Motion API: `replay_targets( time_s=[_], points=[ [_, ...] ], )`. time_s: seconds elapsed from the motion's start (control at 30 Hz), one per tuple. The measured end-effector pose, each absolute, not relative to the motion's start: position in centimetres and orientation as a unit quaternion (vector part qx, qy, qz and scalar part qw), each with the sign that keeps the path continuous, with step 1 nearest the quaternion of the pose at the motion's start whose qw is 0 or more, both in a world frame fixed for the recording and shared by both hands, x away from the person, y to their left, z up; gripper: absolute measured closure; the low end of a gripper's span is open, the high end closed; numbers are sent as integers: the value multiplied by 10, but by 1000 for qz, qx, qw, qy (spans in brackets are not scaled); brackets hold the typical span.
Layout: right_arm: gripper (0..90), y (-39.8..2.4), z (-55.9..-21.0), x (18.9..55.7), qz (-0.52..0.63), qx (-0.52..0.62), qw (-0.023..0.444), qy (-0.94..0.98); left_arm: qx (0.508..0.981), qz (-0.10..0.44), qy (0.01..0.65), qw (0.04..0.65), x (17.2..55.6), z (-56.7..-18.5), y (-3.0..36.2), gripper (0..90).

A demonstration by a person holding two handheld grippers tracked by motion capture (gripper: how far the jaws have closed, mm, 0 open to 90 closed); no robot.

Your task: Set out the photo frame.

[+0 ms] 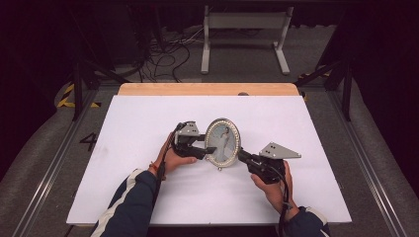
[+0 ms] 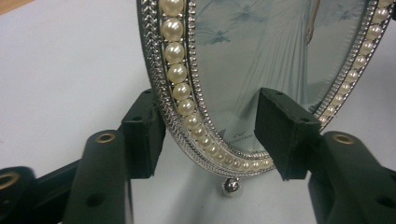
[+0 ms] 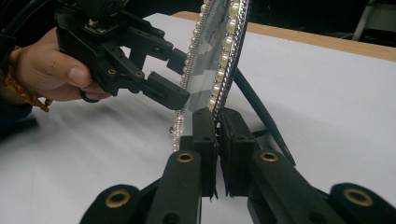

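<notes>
An oval photo frame (image 1: 223, 140) with a pearl-and-silver rim stands upright at the middle of the white table (image 1: 148, 197). It holds a picture of a figure in a long pale dress. My right gripper (image 1: 242, 155) is shut on the frame's lower right rim; in the right gripper view its pads (image 3: 205, 135) pinch the frame (image 3: 219, 70) edge-on. My left gripper (image 1: 210, 150) is at the lower left rim. In the left gripper view the frame (image 2: 261, 70) passes between the jaws of my left gripper (image 2: 212, 135), one pad behind the rim and one in front of the glass, with a gap visible.
The frame's black back strut (image 3: 261, 116) slants down to the table behind it. A wooden strip (image 1: 207, 89) runs along the table's far edge. Beyond it on the floor stand a white metal stand (image 1: 244, 29) and loose cables (image 1: 168, 57).
</notes>
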State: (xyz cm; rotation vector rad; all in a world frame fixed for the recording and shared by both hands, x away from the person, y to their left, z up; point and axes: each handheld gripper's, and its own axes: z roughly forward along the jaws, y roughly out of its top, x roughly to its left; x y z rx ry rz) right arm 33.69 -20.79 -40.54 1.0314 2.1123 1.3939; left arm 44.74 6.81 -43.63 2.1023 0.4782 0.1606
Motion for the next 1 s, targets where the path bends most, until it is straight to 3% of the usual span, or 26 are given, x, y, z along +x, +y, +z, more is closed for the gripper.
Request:
replay_targets(
  time_s=[0.63, 0.8, 1.0],
  points=[
    [846, -203, -409, 352, 495, 393, 211, 745, 881, 97, 192, 421, 422, -429, 81, 453],
    [843, -201, -410, 355, 493, 391, 217, 746, 873, 84, 197, 438, 418, -427, 87, 414],
    [832, -199, -414, 353, 486, 388, 214, 753, 860, 107, 209, 453, 415, -421, 90, 415]
  ],
)
